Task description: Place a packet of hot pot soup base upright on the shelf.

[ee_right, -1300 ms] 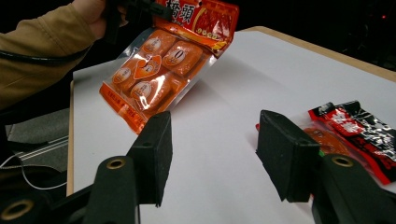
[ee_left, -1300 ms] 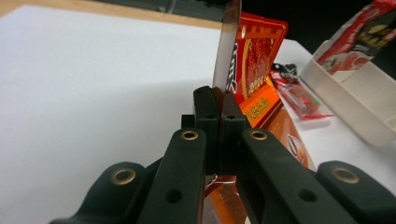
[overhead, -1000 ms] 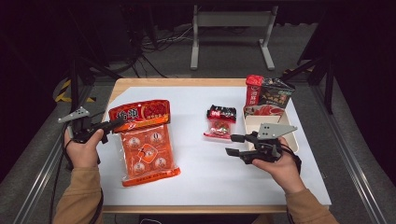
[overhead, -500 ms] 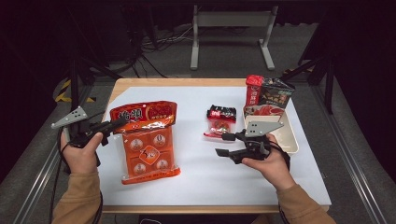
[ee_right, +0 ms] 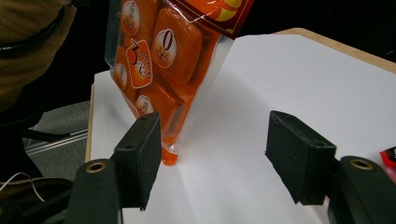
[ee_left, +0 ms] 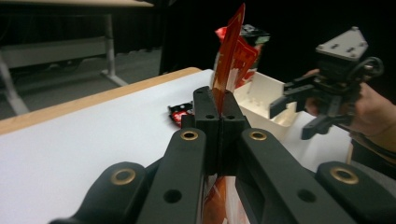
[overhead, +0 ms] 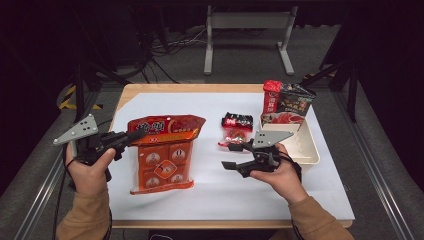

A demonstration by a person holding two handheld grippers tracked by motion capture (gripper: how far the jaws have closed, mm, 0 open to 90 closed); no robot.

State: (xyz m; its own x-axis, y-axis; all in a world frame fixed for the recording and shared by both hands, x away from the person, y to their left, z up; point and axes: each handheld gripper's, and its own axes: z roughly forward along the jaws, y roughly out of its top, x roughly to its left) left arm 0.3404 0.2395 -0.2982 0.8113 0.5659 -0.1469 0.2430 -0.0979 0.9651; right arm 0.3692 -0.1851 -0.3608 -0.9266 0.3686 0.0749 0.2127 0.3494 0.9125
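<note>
A white table (overhead: 210,200) is seen from above, with a person's forearms entering from the near edge, each hand holding a two-jaw gripper.

At the far right sits a shallow white tray (overhead: 306,150). Its near part looks bare. At its far end stand a red packet (overhead: 272,98) and a dark packet (overhead: 295,101); whether they rest inside the tray or just behind it is hard to tell. Their printing is too blurred to read.

The left gripper (overhead: 131,138) has its jaws pressed together on the top edge of a large orange bag (overhead: 162,152) at the table's left. In the right gripper view the bag hangs tilted, its lower corner touching the table, with orange blocks showing through the clear front.

The right gripper (overhead: 234,156), near the middle, has its jaws spread apart, holding nothing. Just beyond it lies a small red-and-black packet (overhead: 236,129), partly hidden by the gripper.
</note>
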